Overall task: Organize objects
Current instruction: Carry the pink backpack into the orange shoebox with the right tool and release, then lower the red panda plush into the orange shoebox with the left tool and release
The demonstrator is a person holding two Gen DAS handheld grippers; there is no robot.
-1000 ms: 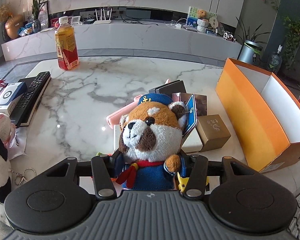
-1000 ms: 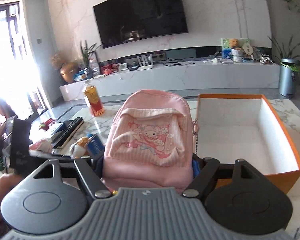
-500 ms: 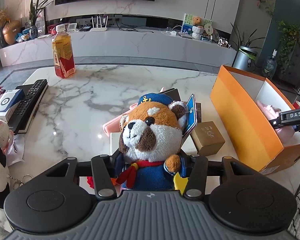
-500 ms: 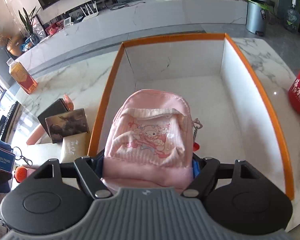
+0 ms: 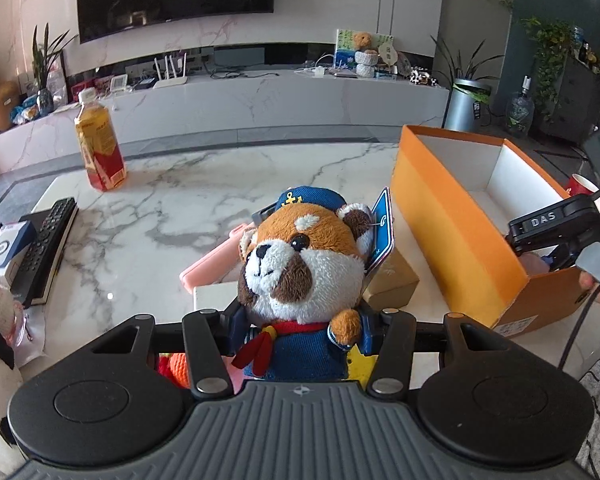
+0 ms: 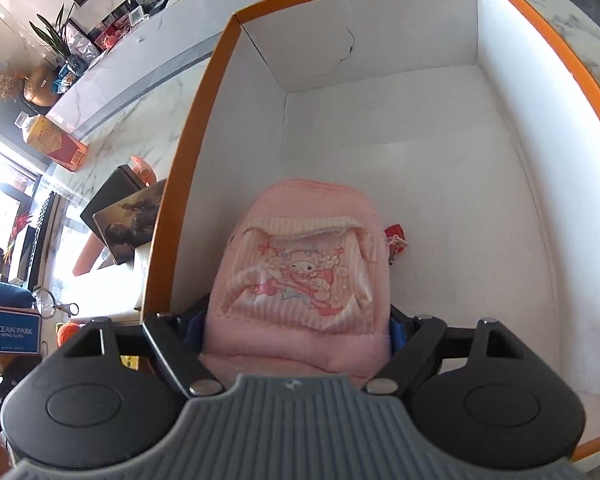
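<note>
A plush red panda [image 5: 304, 264] in a blue sailor cap and suit sits upright between the fingers of my left gripper [image 5: 300, 332], which is shut on its body above the marble table [image 5: 180, 184]. To its right stands the orange box [image 5: 452, 216] with white inside walls. My right gripper [image 6: 296, 332] reaches down inside the orange box [image 6: 180, 184]; its jaws are opening. The pink mini backpack [image 6: 300, 264] lies between them on the box floor, and the pads stand just off its sides. The right gripper's black body [image 5: 548, 224] shows over the box's near end.
A tea bottle [image 5: 100, 148] stands at the table's far left, with a remote [image 5: 46, 248] nearer. A gold box [image 5: 392, 280] and a pink case [image 5: 212, 264] lie behind the panda. Dark booklets [image 6: 128, 216] rest against the box's outer wall. A red cup [image 5: 582, 184] stands beyond the box.
My right gripper tipped down and sank into the orange box with the backpack, then its jaws widened around it. My left gripper shifted slightly, still holding the panda.
</note>
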